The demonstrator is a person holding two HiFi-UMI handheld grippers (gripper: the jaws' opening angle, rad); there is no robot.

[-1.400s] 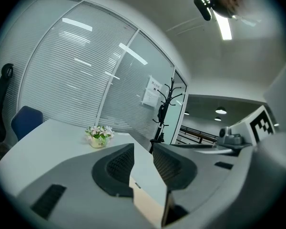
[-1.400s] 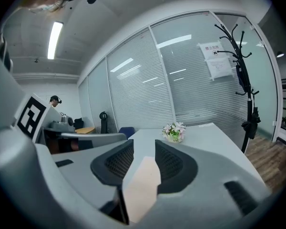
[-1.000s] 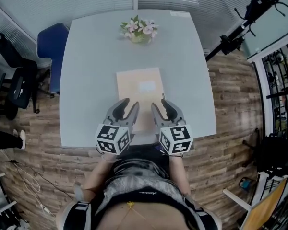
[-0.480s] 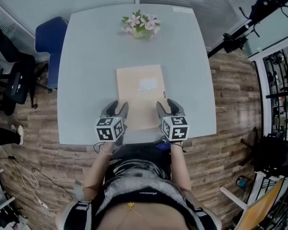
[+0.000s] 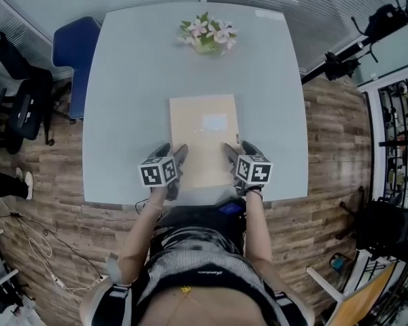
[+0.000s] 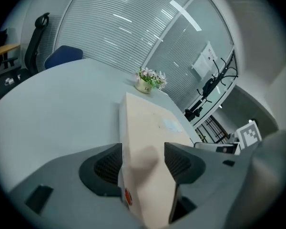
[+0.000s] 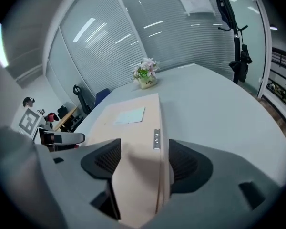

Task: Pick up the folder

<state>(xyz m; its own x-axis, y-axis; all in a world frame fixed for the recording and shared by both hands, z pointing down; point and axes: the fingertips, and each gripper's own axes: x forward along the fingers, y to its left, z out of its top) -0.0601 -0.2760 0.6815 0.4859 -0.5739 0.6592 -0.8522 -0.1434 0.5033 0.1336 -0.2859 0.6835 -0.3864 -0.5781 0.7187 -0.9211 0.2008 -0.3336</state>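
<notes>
A tan folder (image 5: 204, 134) with a pale label lies flat on the grey table (image 5: 122, 80), close to its near edge. My left gripper (image 5: 173, 152) is at the folder's near left corner and my right gripper (image 5: 239, 148) at its near right corner. Both point down and forward. In the left gripper view the folder's (image 6: 148, 128) left edge runs between the jaws of the left gripper (image 6: 143, 163), which are opening. In the right gripper view the folder's (image 7: 133, 123) right edge, with a small metal clasp (image 7: 156, 139), runs between the right gripper's (image 7: 140, 161) jaws, also opening. Neither pair of pads visibly presses on it.
A small pot of flowers (image 5: 207, 34) stands at the table's far side. A blue chair (image 5: 71, 46) and a black office chair (image 5: 20, 107) are to the left. A black stand (image 5: 367, 39) rises at the right, over wooden floor.
Both grippers have sunk from above the table to the folder's near corners, and each now has an edge of the folder between its jaws.
</notes>
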